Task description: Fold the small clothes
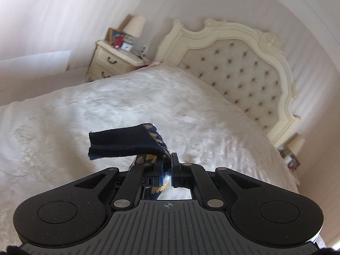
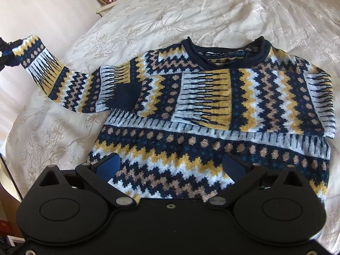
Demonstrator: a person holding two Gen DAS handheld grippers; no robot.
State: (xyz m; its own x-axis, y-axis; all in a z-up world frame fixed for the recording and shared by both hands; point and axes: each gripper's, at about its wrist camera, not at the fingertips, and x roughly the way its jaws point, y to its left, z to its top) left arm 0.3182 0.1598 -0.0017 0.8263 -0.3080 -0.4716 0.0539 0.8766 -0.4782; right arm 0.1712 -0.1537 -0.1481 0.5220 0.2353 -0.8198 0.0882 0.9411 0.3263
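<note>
A knitted sweater (image 2: 212,144) in navy, yellow, white and tan zigzags lies flat on the white bedspread (image 2: 170,17), neck away from me. One sleeve is folded across the chest, its navy cuff (image 2: 125,97) near the middle. The other sleeve (image 2: 53,78) is lifted off to the left. My left gripper (image 1: 167,161) is shut on that sleeve's navy cuff (image 1: 123,143), held above the bed; in the right wrist view it shows only as a dark shape (image 2: 6,51) at the left edge. My right gripper (image 2: 171,166) hovers open over the sweater's lower body, nothing between its blue pads (image 2: 107,166).
A cream tufted headboard (image 1: 240,63) stands at the bed's far end. A cream nightstand (image 1: 110,59) with a lamp, clock and small items sits beside it. The bedspread (image 1: 106,110) spreads wide around the sweater. Dark furniture edges show at the lower left (image 2: 6,191).
</note>
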